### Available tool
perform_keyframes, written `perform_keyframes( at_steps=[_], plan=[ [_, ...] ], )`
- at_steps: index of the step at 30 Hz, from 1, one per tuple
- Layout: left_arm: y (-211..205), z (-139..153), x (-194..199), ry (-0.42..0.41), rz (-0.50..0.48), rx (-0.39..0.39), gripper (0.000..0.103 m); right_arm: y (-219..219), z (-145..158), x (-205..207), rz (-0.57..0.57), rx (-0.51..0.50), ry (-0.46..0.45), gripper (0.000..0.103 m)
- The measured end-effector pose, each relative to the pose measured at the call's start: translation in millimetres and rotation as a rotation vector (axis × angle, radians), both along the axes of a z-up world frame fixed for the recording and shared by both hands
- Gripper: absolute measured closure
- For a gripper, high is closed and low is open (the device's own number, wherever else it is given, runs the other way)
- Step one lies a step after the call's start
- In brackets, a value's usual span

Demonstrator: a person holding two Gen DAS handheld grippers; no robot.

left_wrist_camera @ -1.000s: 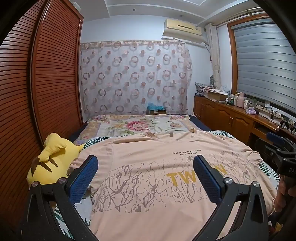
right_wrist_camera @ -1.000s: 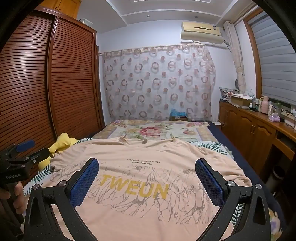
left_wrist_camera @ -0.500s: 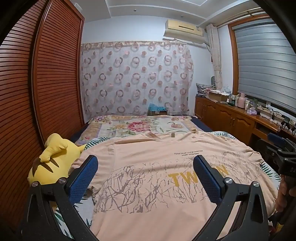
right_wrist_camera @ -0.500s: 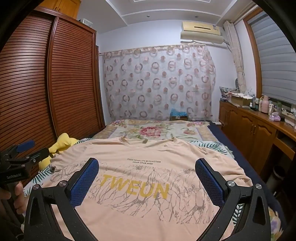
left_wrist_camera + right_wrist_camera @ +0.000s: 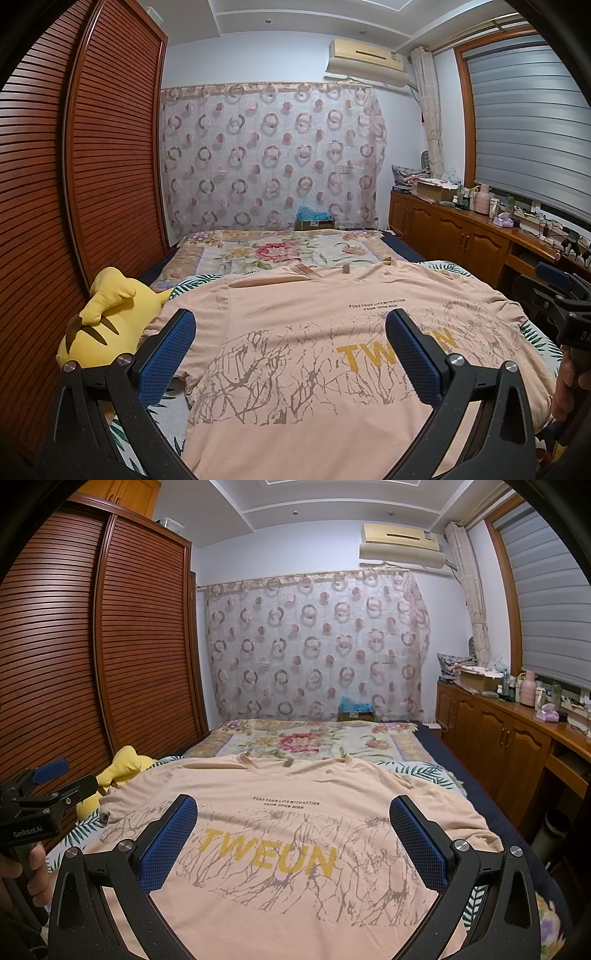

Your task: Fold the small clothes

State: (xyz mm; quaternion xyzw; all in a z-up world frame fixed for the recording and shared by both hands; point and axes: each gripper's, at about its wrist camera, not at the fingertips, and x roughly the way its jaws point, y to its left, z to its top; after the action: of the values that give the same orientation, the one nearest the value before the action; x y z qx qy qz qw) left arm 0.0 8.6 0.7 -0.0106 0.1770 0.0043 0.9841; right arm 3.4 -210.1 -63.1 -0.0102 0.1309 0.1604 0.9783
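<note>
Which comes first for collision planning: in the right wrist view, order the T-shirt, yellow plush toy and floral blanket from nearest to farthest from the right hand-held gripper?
1. T-shirt, directly under the right hand-held gripper.
2. Yellow plush toy, left bed edge.
3. Floral blanket, beyond the collar.

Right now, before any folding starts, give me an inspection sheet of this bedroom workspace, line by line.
Surface: bed with leaf-print sheet and floral quilt at the far end.
Job's things: peach T-shirt spread flat, print side up, collar far, unfolded.
Clutter: yellow plush toy beside the shirt's sleeve on the wardrobe side.
Grippers: left gripper and right gripper, jaws wide open, both empty, above the shirt's near half.
Cables: a few on the window ledge, too small to sort.
Surroundings: slatted wardrobe, curtain, air conditioner, cluttered wooden sideboard.
</note>
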Motion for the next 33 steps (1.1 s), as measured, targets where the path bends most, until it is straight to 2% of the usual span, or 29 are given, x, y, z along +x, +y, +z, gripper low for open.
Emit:
perform_keyframes(
  at_steps=[33],
  plan=[
    [-1.0,9.1,-3.2,-0.008,0.003,0.015,0.0,3.6,-2.5,0.7,0.0,0.003,0.0,0.0]
  ],
)
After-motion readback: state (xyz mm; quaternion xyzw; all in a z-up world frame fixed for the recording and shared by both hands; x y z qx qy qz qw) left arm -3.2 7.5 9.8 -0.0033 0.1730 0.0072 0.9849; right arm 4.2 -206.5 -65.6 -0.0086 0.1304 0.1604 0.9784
